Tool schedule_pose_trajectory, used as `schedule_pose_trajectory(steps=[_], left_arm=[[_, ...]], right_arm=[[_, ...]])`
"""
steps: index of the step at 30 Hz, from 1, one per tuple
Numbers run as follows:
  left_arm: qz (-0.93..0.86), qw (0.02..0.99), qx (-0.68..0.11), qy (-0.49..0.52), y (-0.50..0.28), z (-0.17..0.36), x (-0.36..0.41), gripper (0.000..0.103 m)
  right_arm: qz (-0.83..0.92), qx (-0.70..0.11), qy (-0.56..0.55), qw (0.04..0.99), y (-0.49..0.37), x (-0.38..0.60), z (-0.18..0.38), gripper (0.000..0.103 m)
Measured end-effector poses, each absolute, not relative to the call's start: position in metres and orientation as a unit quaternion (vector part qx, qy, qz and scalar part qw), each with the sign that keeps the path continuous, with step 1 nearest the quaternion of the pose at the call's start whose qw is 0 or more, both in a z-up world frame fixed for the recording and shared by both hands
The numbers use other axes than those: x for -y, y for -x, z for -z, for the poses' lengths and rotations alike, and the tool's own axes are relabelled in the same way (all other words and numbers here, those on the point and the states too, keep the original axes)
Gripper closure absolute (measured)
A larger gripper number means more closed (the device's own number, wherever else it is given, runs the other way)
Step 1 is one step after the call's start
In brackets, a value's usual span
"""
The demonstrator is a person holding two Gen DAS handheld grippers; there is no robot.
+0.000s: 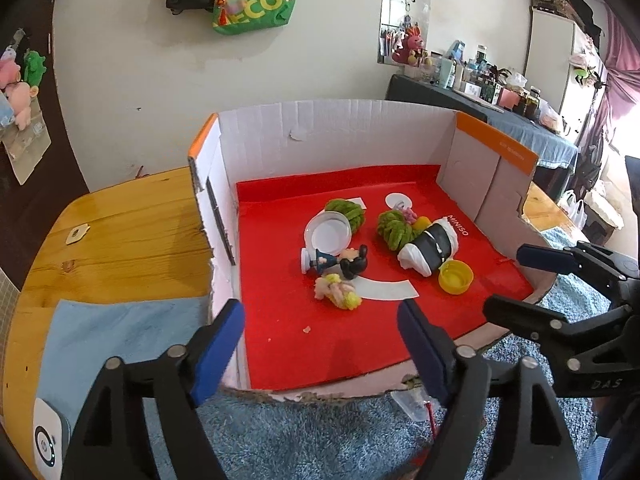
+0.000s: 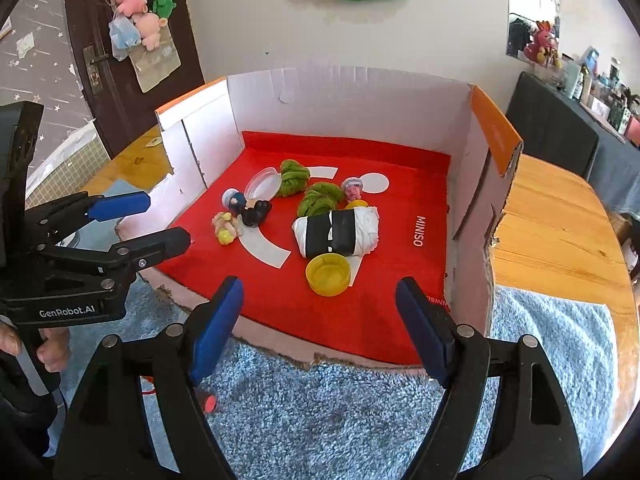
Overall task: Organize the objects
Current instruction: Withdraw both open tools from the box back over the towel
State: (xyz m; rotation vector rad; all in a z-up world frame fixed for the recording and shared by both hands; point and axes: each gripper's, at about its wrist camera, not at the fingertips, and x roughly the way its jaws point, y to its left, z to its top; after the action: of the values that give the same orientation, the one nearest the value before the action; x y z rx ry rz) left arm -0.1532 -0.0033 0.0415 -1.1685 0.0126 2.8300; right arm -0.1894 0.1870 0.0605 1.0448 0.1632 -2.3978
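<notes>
On the wooden tabletop [image 2: 560, 224] a blue towel [image 2: 340, 408] lies at the near edge, and on it stands a cut-down cardboard box [image 1: 344, 136] with white walls, orange rims and a red liner [image 1: 332, 340]; its near wall is torn away. All the small things lie inside the box, in its middle and toward the back wall. A black-and-white sushi plush [image 2: 338, 232] lies on its side right of centre, with a yellow cap [image 2: 328, 274] just in front, touching or nearly touching it. Behind the plush are two green knitted bundles [image 2: 320, 200], one nearer the back wall beside a clear round lid [image 2: 262, 186] that leans against it. Left of centre a black mouse figure [image 1: 352, 266] lies toppled, a small blue-and-white figure [image 1: 318, 260] touching it, and a pink-and-yellow doll [image 1: 338, 292] just in front of both. A tiny pink figure [image 2: 352, 188] sits behind the plush. The left tongs [image 1: 320, 340] hang over the box's near left corner, jaws spread wide with nothing between them. The right tongs [image 2: 318, 320] hang over the near edge further right, likewise wide apart and empty, just short of the yellow cap. A hand [image 2: 52, 354] grips the left tool's handle at the left edge of the right view.
</notes>
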Motion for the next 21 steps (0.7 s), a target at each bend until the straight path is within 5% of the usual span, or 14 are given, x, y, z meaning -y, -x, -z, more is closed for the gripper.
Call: schedule_pose_trajectory(steps=[21], left_arm=[[-0.929, 0.036, 0.012, 0.369, 0.131, -0.053, 0.015, 0.008]], right_arm=[[0.890, -0.051, -0.365, 0.270, 0.149, -0.187, -0.072, 0.008]])
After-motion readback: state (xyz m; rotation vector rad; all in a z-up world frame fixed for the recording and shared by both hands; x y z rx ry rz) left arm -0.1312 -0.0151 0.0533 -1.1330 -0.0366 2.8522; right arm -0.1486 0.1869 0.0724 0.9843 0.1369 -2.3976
